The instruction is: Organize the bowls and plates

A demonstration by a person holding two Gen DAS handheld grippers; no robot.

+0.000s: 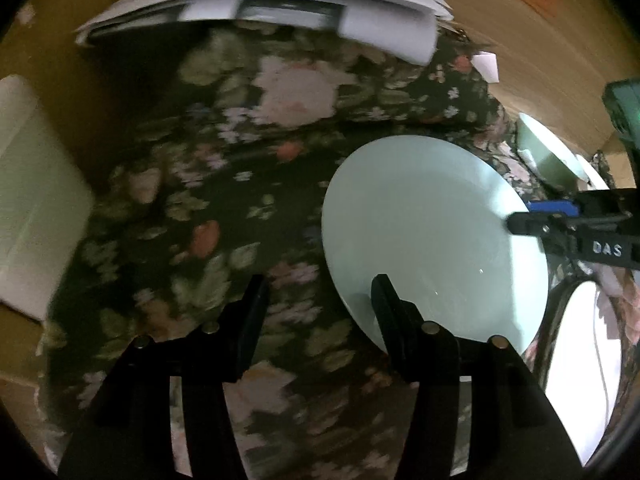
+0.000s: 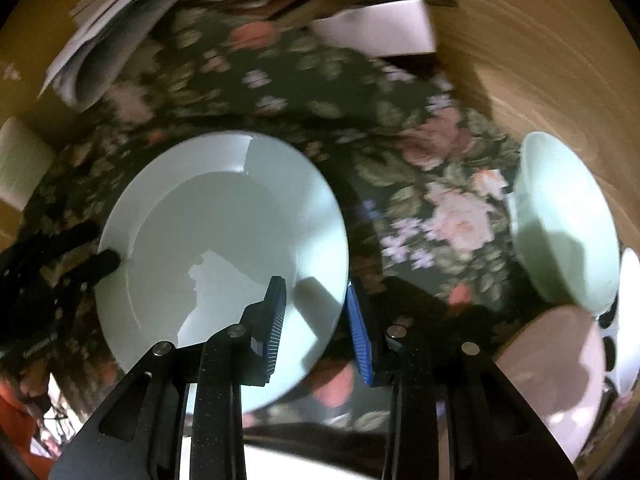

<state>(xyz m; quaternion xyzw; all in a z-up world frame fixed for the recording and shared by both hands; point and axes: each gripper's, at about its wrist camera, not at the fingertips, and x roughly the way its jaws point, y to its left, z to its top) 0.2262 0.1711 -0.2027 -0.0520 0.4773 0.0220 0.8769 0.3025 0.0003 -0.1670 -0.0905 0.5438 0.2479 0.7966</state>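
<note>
A pale white plate (image 1: 432, 232) (image 2: 216, 248) lies on a dark floral cloth (image 1: 200, 200). My right gripper (image 2: 316, 328) straddles the plate's near right rim, its black finger over the plate and its blue pad (image 2: 360, 340) outside the edge, shut on the rim. In the left wrist view the same gripper (image 1: 520, 216) comes in from the right onto the rim. My left gripper (image 1: 320, 312) stands open: its right finger overlaps the plate's edge, and its left finger hangs over bare cloth. A pale green bowl (image 2: 560, 220) (image 1: 540, 152) stands to the right.
A pinkish bowl (image 2: 560, 368) and a white dish (image 2: 630, 320) sit at the lower right. Stacked papers (image 1: 260, 0) lie along the far edge, a white box (image 1: 32, 192) at the left, and another white box (image 2: 380, 28) at the back. Beyond is wooden flooring (image 2: 540, 60).
</note>
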